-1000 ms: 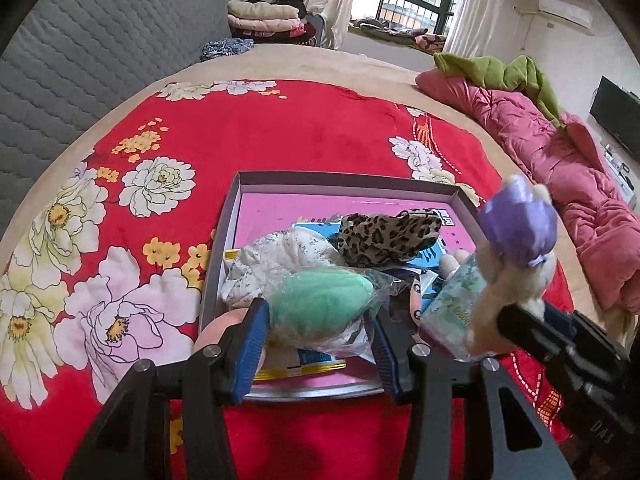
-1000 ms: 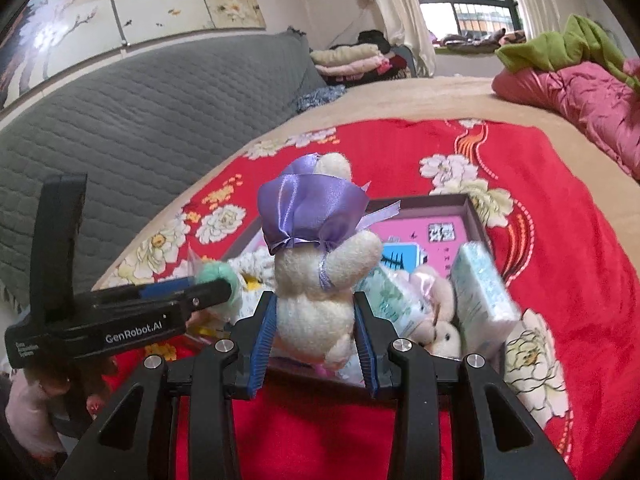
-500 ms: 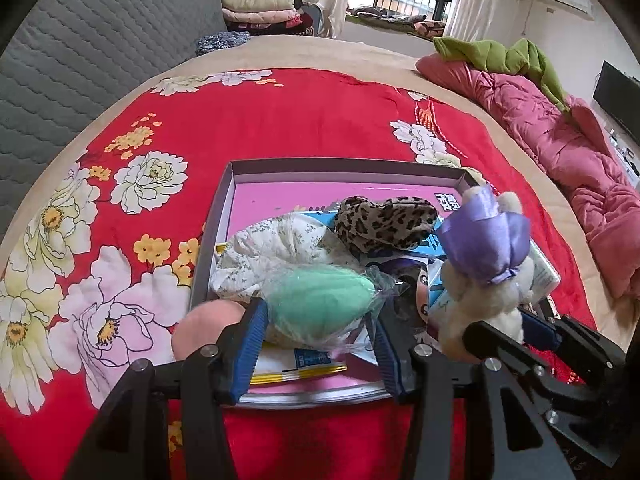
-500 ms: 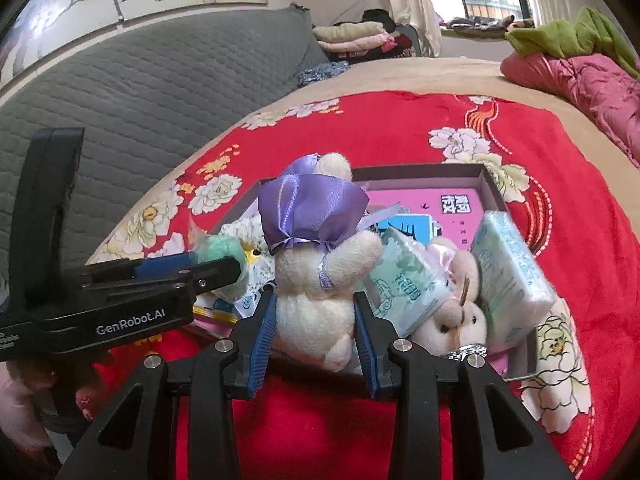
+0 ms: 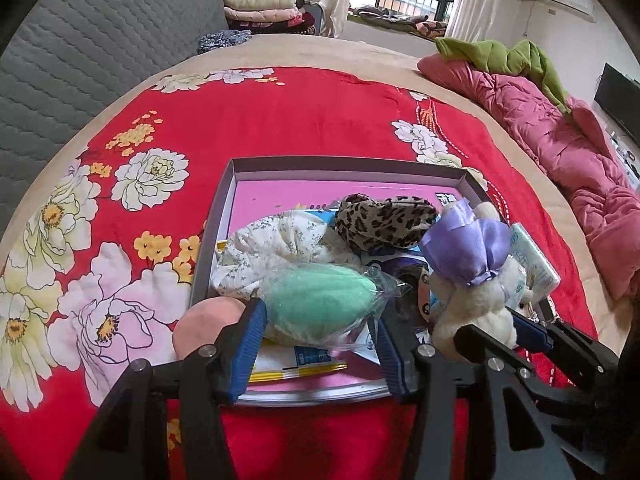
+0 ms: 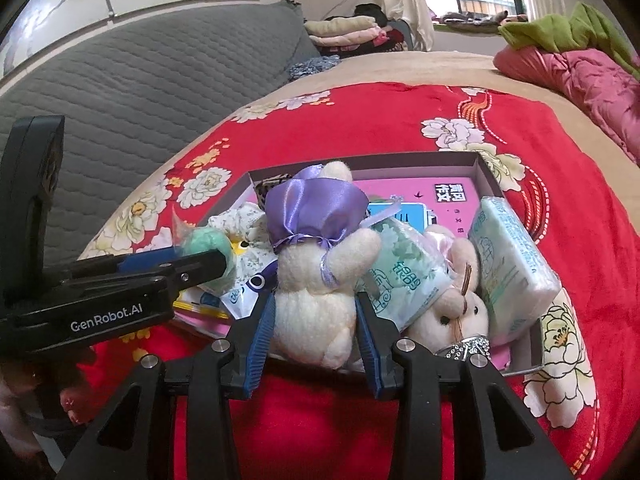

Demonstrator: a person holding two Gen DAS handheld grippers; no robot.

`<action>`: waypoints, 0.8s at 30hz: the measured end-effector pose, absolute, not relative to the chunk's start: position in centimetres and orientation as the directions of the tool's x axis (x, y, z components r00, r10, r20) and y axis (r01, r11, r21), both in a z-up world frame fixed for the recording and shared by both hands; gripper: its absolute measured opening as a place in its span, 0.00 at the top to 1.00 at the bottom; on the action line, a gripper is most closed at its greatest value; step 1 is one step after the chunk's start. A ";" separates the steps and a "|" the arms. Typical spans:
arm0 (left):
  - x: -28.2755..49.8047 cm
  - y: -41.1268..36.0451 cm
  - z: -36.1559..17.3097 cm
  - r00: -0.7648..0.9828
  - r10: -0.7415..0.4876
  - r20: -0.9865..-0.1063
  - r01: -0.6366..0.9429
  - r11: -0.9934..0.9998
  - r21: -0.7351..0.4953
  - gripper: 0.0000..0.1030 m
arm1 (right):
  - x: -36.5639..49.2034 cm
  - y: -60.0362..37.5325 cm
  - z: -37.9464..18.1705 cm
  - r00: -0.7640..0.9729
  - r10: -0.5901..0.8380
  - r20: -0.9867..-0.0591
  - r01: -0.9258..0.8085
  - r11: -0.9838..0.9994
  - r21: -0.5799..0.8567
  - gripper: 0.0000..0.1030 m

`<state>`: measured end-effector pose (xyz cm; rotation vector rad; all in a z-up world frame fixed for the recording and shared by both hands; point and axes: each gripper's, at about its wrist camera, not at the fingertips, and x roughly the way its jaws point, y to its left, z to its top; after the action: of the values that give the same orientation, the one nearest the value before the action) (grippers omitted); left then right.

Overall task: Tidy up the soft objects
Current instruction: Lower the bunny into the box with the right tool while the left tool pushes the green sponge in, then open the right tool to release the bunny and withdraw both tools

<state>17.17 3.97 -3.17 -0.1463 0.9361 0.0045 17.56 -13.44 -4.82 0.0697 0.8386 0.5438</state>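
- We see a shallow grey box (image 5: 219, 216) with a pink lining lying on a red floral bedspread (image 5: 280, 120), crowded with soft things
- Our left gripper (image 5: 320, 344) sits at the box's near edge, its blue pads on either side of a mint-green sponge (image 5: 320, 300) wrapped in clear plastic; the jaws have just been opening, and the left pad touches the wrapper while we cannot tell if the right one does
- Our right gripper (image 6: 314, 332) is also at the near edge, further to the right; a cream plush bear (image 6: 316, 300) in a purple satin cap stands between its pads, the jaws have just been opening, and a narrow gap shows on each side of the bear's body
- Behind the sponge lie a white flowered cloth (image 5: 280, 244) and a leopard-print piece (image 5: 384, 220)
- Toward the box's right edge a tissue pack (image 6: 404, 268) leans on a second plush toy (image 6: 456, 304), and another tissue pack (image 6: 512, 268) rests against the right wall
- A round pink puff (image 5: 204, 324) lies on the bedspread just outside the near left corner
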 end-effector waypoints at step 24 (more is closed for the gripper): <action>16.6 3.9 -2.3 0.605 -0.076 -0.792 -0.070 0.987 -0.148 0.42 | 15.0 -16.7 -0.8 0.654 0.443 -0.614 -0.390 0.892 0.228 0.42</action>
<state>16.62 3.93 -2.34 -0.1705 0.9220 -0.0031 14.98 -16.68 -0.80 0.0785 0.7167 0.4730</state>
